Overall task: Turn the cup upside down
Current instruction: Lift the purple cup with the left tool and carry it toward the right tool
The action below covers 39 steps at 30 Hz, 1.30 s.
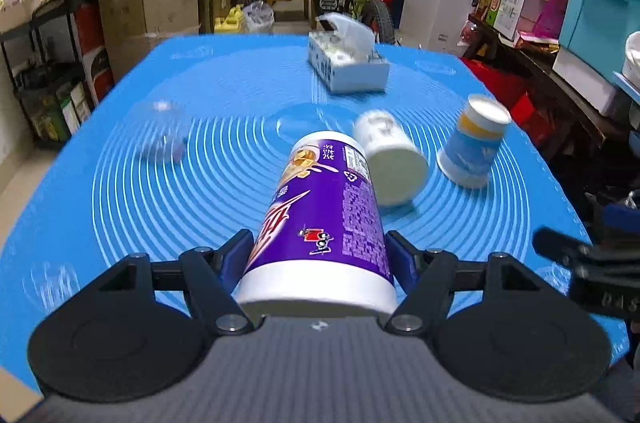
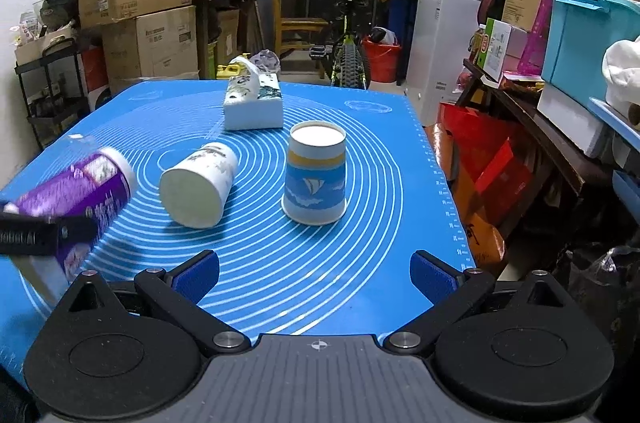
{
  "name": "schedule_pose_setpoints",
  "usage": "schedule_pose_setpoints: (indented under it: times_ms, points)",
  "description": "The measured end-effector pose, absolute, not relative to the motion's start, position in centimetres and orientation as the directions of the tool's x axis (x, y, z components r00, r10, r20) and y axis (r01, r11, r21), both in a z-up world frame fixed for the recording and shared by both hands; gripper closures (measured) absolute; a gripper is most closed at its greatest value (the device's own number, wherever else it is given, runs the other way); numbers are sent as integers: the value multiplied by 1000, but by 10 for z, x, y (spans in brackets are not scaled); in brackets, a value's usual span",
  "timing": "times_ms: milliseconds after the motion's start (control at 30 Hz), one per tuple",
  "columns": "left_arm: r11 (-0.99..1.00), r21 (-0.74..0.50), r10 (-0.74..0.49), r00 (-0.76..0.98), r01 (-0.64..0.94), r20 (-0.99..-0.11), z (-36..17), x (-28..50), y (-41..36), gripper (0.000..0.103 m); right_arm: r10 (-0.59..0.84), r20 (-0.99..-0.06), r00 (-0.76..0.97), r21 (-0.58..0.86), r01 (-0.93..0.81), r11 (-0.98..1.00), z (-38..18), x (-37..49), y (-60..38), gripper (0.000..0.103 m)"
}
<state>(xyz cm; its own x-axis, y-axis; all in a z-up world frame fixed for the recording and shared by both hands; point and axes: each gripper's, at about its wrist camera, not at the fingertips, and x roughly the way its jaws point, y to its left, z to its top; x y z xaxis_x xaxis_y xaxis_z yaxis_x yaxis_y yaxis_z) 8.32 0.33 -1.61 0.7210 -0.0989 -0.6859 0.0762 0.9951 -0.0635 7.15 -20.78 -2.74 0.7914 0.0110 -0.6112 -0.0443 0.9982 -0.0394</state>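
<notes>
My left gripper point(image 1: 320, 255) is shut on a purple cup point(image 1: 320, 219) with a white rim, held tilted above the blue mat point(image 1: 120, 191), its far end pointing away. The same purple cup point(image 2: 76, 195) shows blurred at the left of the right wrist view. A white cup point(image 2: 198, 185) lies on its side in the middle of the mat; it also shows in the left wrist view point(image 1: 390, 157). A blue sailboat paper cup point(image 2: 315, 175) stands upside down to its right, also in the left wrist view point(image 1: 474, 143). My right gripper point(image 2: 314, 277) is open and empty, just short of these cups.
A white tissue box point(image 2: 253, 103) sits at the far side of the mat, also in the left wrist view point(image 1: 348, 63). A clear plastic cup point(image 1: 162, 133) stands on the left of the mat. Boxes, shelves, a bicycle and bins crowd the room beyond the table edges.
</notes>
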Motion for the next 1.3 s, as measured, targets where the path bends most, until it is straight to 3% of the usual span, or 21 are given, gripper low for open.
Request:
schedule_pose_setpoints:
  times_ms: [367,700,1133,1300]
  points:
    - [996,-47,-90,687,81,-721,-42,71,-11,30,23,-624,781,-36,-58,998,-30,50,-208,2]
    - [998,-27,-60,683,60,-728,-46,69,-5,17,25,-627,779,-39,-63,997,-29,47,-208,2]
    - [997,-22,-63,681,69,-729,-47,69,-5,17,22,-633,773,-44,-64,997,-30,50,-207,2]
    - [996,-21,-74,696,84,-714,-42,65,-7,11,22,-632,775,-43,-64,997,-30,51,-208,2]
